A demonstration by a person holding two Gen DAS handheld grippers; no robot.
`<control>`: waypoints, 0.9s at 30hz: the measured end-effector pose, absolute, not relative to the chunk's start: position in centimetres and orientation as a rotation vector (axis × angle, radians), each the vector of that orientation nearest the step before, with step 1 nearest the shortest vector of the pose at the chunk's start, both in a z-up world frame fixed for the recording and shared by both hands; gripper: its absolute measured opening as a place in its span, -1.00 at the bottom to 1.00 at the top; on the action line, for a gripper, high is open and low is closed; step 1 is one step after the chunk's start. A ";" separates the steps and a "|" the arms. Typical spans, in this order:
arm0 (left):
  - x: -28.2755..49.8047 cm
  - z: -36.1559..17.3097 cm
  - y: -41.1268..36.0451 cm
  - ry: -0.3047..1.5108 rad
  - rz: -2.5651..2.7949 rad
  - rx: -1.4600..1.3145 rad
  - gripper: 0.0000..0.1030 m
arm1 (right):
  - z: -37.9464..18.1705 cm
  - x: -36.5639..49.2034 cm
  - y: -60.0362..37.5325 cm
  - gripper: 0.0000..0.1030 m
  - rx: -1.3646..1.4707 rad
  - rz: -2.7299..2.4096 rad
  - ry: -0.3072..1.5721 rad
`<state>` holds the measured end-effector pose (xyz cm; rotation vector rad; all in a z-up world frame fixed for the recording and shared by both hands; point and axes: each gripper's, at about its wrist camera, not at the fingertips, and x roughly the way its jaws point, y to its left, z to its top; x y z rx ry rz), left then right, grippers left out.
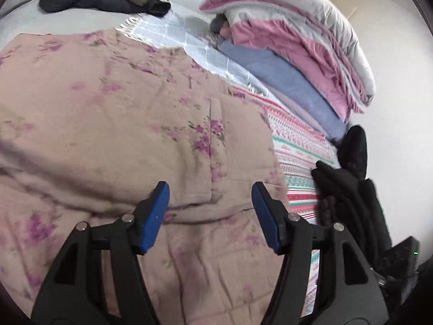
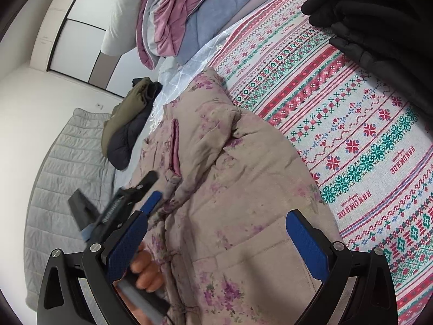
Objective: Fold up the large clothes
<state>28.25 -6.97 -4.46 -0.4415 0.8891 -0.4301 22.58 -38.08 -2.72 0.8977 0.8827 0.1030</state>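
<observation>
On the patterned bedspread (image 2: 351, 124) our floral padded jacket (image 1: 113, 113) lies partly folded | left gripper (image 1: 210, 211) spread, empty above it | right gripper (image 2: 216, 241) spread, holding nothing | risk: thick padding springs back, undoing the fold.

The left gripper (image 1: 210, 214) points downward, jaws apart and holding nothing. The right gripper (image 2: 216, 243) likewise has its jaws spread wide. A bare hand (image 2: 146, 273) grips the left tool's handle.
</observation>
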 end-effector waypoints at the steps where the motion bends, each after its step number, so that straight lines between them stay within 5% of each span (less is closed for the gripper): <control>1: 27.5 -3.8 -5.9 0.874 -0.422 -0.465 0.24 | -2.7 22.6 -38.1 1.00 0.895 0.099 0.885; 6: 21.9 -1.1 0.4 0.837 -0.262 -0.499 0.28 | -3.3 22.7 -38.2 1.00 0.876 0.053 0.899; 12: 15.3 -0.8 7.7 0.773 -0.126 -0.576 0.74 | -3.5 23.1 -37.8 1.00 0.840 0.060 0.919; 27: 12.5 -5.2 17.9 0.792 0.057 -0.530 0.74 | -4.4 22.4 -37.2 1.00 0.731 0.028 0.989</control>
